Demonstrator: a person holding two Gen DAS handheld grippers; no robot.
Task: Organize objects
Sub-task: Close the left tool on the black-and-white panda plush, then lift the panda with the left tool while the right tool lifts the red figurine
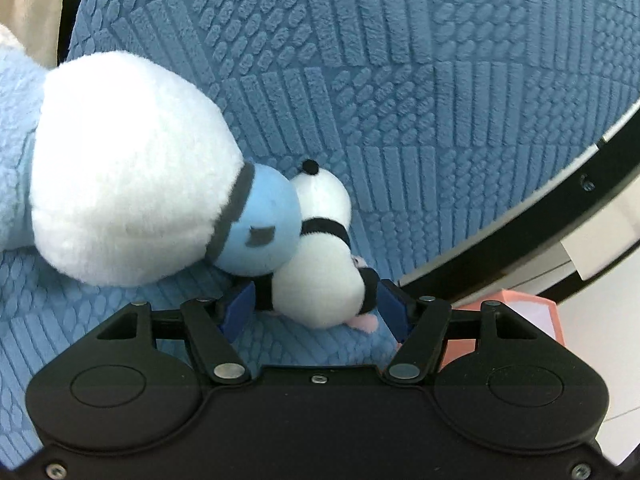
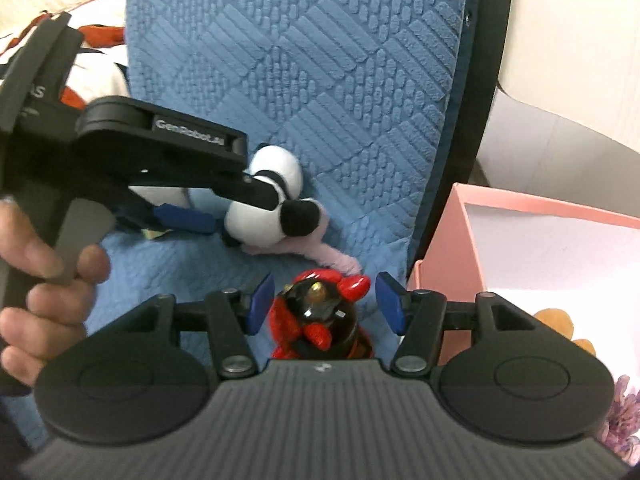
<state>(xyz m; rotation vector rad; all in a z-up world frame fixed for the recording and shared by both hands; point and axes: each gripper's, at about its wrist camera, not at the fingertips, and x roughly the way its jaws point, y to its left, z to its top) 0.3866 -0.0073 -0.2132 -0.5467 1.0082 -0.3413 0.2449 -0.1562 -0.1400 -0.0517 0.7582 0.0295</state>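
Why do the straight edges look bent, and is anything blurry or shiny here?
Left wrist view: the fisheye lens bows the black frame; the panda plush looks soft. Right wrist view: the red figure carries a small glare spot; the hand is blurred.

Bright, even daylight; soft shadows, strong fisheye bending at edges, slight blur throughout.

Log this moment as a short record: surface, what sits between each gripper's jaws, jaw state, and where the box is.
surface: blue quilted mat
left gripper: jaws apart, astride the small panda plush; contact unclear
right gripper: jaws apart, red and black toy figure between them, gaps both sides
beside panda: large white and blue plush
pink box: off the mat's right edge, open
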